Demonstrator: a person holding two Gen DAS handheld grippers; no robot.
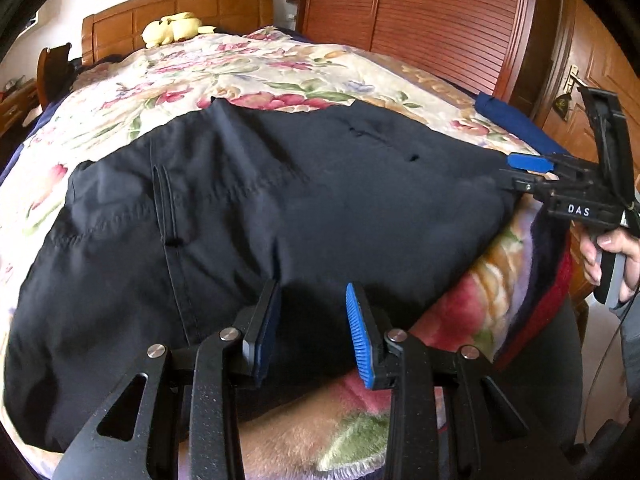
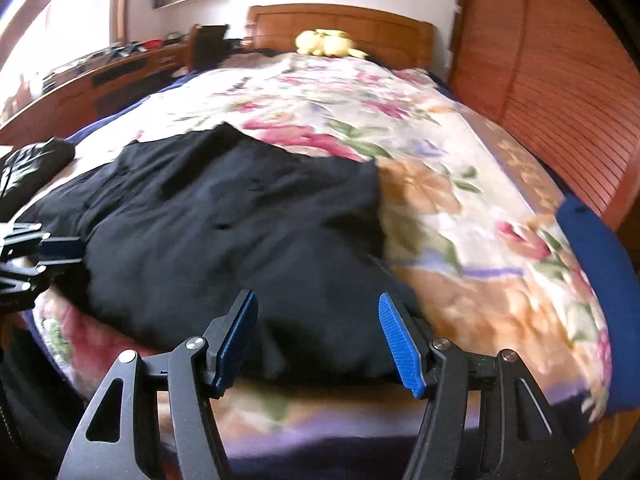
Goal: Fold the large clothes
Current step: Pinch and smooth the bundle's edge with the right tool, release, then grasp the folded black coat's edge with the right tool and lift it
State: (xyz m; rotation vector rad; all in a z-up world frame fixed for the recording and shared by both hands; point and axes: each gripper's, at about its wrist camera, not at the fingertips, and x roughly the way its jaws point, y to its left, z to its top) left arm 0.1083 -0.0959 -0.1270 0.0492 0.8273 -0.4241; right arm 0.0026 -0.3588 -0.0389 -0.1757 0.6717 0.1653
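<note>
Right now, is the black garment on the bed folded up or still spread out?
Mostly spread out. The black garment lies broad and fairly flat across the flowered blanket, its seams and a pocket slit showing, with no neat fold visible.

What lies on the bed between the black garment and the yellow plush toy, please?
Only bare floral blanket lies between the black garment and the yellow plush toy; both wrist views show it.

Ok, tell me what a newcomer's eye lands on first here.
The black garment spread across the near end of the bed, dark against the floral blanket. Both open grippers, left and right, sit at its near edge. A yellow plush toy lies by the headboard.
</note>
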